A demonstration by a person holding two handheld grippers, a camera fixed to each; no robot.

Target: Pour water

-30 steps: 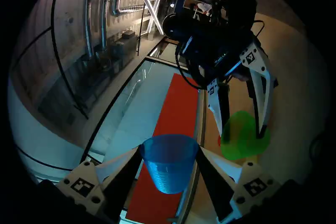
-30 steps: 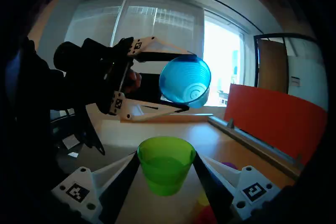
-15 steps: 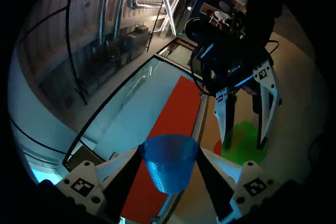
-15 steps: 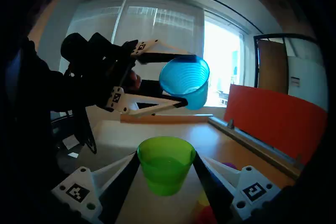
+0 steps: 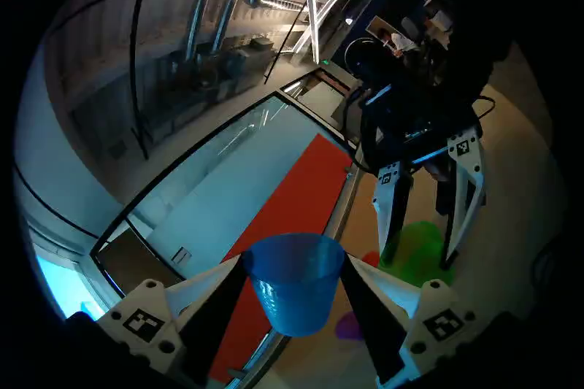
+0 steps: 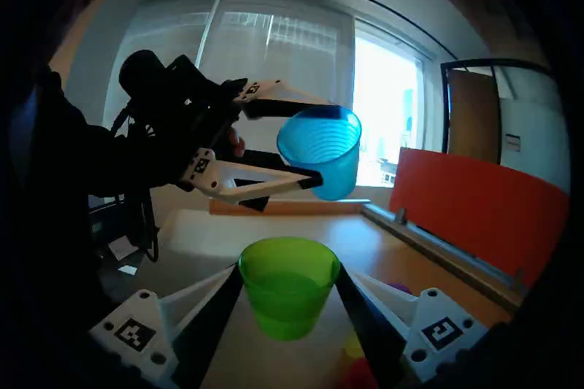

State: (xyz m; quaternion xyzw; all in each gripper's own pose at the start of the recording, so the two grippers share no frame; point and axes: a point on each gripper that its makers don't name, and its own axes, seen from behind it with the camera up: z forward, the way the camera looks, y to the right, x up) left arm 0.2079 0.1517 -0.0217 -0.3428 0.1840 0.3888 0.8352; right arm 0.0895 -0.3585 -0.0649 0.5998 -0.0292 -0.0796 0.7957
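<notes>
Blue cup (image 6: 320, 149), clamped in left gripper (image 5: 295, 276), hangs above and beyond the part-full green cup (image 6: 289, 285) clamped in right gripper (image 6: 289, 279) over the desk (image 6: 212, 236); risk: any dregs drip past green's rim, mouths look misaligned; blue's axis tipped near-horizontal, mouth toward right gripper, green upright.

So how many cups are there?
2. The blue cup is in the left gripper, held up high. The green cup is in the right gripper, lower down. Colourful bits on the table could be more; too hidden to tell.
</notes>
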